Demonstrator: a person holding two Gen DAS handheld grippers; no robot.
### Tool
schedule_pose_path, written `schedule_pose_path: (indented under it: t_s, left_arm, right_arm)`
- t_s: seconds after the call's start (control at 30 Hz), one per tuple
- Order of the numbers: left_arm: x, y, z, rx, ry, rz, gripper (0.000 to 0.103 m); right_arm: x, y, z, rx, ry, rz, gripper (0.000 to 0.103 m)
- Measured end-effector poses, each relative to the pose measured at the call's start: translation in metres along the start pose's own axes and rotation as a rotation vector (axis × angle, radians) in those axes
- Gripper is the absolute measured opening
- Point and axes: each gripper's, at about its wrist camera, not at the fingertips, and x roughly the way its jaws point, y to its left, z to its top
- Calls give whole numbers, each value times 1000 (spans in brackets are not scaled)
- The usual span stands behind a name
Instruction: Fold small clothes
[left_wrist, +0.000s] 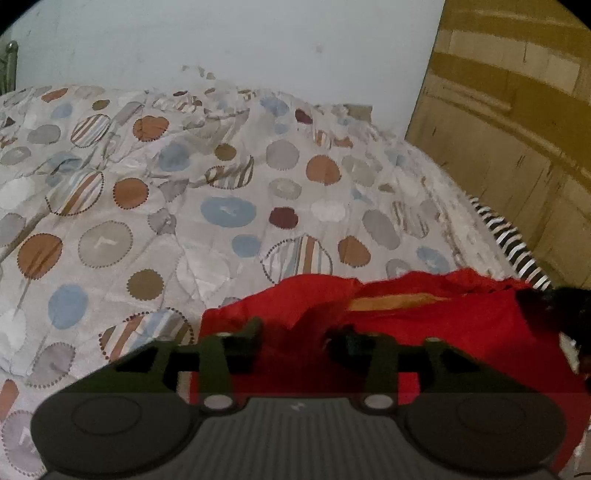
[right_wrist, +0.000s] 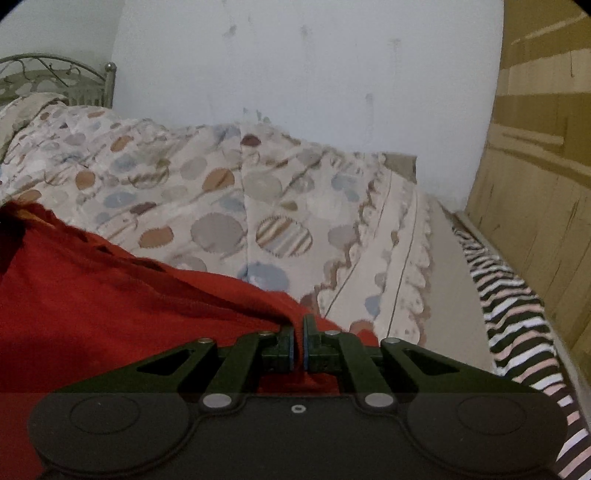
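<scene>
A red garment lies spread on the bed, with an orange strip showing in a fold near its far edge. My left gripper hovers over the garment's left end. Its fingers stand apart, red cloth bunches loosely between them, and the pads do not press on it. In the right wrist view the red garment fills the lower left. My right gripper is shut on its right-hand edge, and the cloth runs taut from the fingertips towards the left.
A bedspread with coloured dots covers the bed. A black-and-white striped cloth lies along the bed's right edge, beside a brown panelled wall. A metal headboard stands far left. A dark blurred shape sits at the right.
</scene>
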Motion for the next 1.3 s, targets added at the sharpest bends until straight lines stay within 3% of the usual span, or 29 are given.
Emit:
schedule_pose_path:
  t_s: [0.07,0.17,0.33,0.47,0.53,0.6,0.63,0.77,0.9,1.0,1.1,1.2,1.23,1.27,1.3]
  left_arm:
    - [-5,6,0,-13,-8,-10,72]
    - [-14,11,-3,-24,-30,-6,85]
    - [-31,22,-3,-74,-110,18,99]
    - [-45,35,-5,-161,-157,-24,101]
    - [-48,36,-11,-163,-147,-51,101]
    - [-52,32,-22,-137,-130,-80,101]
    - [-53,29,-28,-119,-123,-100,101]
    - [-50,15,-58,-49,-62,-166,102]
    - [-41,1,-83,-3,-6,-166,101]
    - [-41,-3,-93,-7,-4,-174,93]
    - [-45,-4,-96,-9,-8,-181,78]
    - [-43,-4,-94,-9,8,-165,51]
    - [-41,-4,-93,-10,17,-150,30]
    - [-41,-3,-93,-15,17,-135,16]
    - [-42,-2,-94,-31,4,-128,16]
  right_arm:
    - [4,-2,-5,12,15,2,7]
    - [9,-7,-10,52,29,10,17]
    - [11,-13,-9,86,37,7,33]
    - [10,-18,-9,108,41,1,51]
    - [5,-25,-10,149,22,18,77]
    - [-4,-34,-11,197,-17,43,97]
    - [-10,-38,-12,218,-40,59,102]
    - [-30,-48,-18,248,-72,143,102]
    - [-42,-44,-30,204,-58,180,102]
    - [-46,-36,-37,172,-42,189,102]
    - [-46,-27,-40,143,-41,194,100]
    - [-42,-21,-38,133,-39,202,97]
    - [-40,-20,-37,131,-41,201,97]
    - [-38,-18,-36,132,-44,198,96]
    - [-36,-18,-35,134,-45,195,95]
